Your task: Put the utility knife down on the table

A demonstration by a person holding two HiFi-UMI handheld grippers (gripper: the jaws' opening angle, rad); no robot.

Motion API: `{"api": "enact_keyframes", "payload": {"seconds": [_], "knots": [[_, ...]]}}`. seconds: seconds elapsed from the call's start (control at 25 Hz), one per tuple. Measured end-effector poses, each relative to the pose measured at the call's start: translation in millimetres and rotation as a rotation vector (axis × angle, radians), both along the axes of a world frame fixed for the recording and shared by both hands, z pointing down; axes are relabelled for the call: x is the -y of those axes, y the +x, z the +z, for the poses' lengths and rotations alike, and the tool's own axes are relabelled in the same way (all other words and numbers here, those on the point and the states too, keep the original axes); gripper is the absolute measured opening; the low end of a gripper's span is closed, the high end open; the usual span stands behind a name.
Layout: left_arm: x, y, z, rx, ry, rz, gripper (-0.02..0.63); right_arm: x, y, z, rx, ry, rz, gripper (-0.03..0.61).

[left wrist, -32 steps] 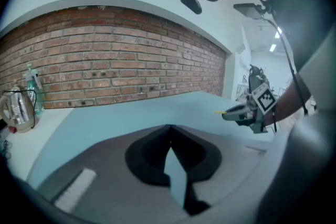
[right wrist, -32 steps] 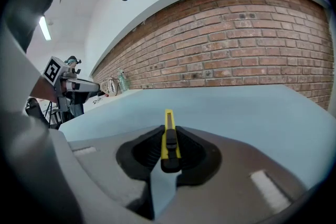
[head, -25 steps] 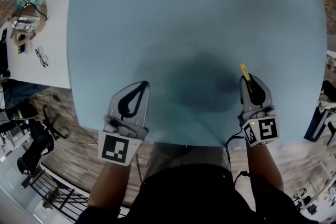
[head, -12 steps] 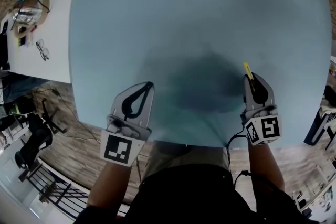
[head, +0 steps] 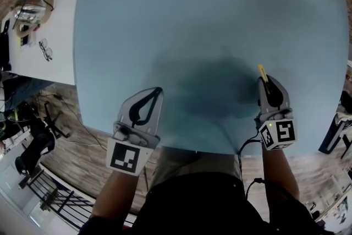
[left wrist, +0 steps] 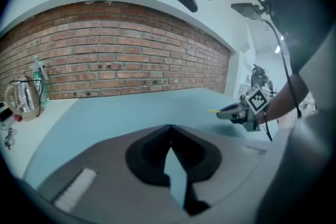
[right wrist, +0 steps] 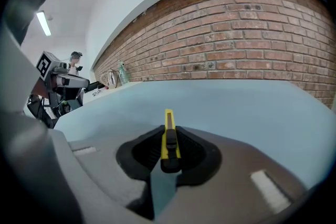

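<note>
Little has shifted in the past second: the yellow utility knife stays pinched in the jaws of the right gripper, held over the near part of the bare blue counter, so the set-down is not yet done. The left gripper hovers with its jaws together and empty. A brick wall lines the room.
</note>
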State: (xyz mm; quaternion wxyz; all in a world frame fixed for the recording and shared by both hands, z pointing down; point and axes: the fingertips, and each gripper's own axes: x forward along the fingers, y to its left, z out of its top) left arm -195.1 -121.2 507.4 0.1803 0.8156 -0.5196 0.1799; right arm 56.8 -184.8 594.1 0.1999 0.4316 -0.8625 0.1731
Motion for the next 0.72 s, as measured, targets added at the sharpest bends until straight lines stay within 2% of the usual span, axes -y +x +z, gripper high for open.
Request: {"api": "enact_keyframes", "payload": {"seconds": [0.72], "knots": [[-19.2,-1.0,2.8,-0.015,-0.008,-0.021,0.003,2.4,-1.2,17.5,-0.034,-0.021,-0.010,0.061]]}}
